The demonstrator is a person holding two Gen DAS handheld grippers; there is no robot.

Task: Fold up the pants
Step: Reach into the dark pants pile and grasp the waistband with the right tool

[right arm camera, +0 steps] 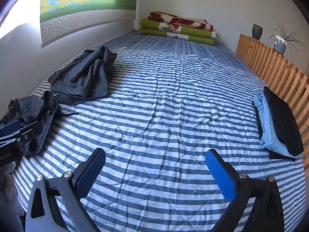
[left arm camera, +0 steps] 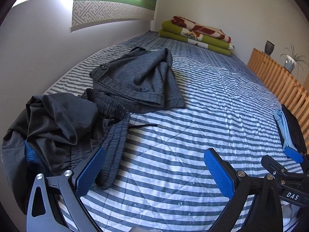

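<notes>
Dark pants with an elastic waistband point(left arm camera: 114, 141) and a drawstring point(left arm camera: 146, 126) lie crumpled at the bed's left edge, also seen as the pants point(right arm camera: 44, 119) in the right wrist view. My left gripper point(left arm camera: 156, 172) is open, its left finger point(left arm camera: 90, 172) right beside the waistband. Grey shorts point(left arm camera: 139, 81) lie crumpled further back, and appear as the shorts point(right arm camera: 85, 77) from the right. My right gripper point(right arm camera: 156, 172) is open over bare striped bedding, nothing between its fingers.
The striped quilt point(right arm camera: 164, 106) covers the bed. Folded light blue and black clothes point(right arm camera: 278, 123) are stacked at the right edge by a wooden slatted rail point(right arm camera: 274, 71). Folded blankets point(right arm camera: 177, 29) sit at the far end. A wall runs along the left.
</notes>
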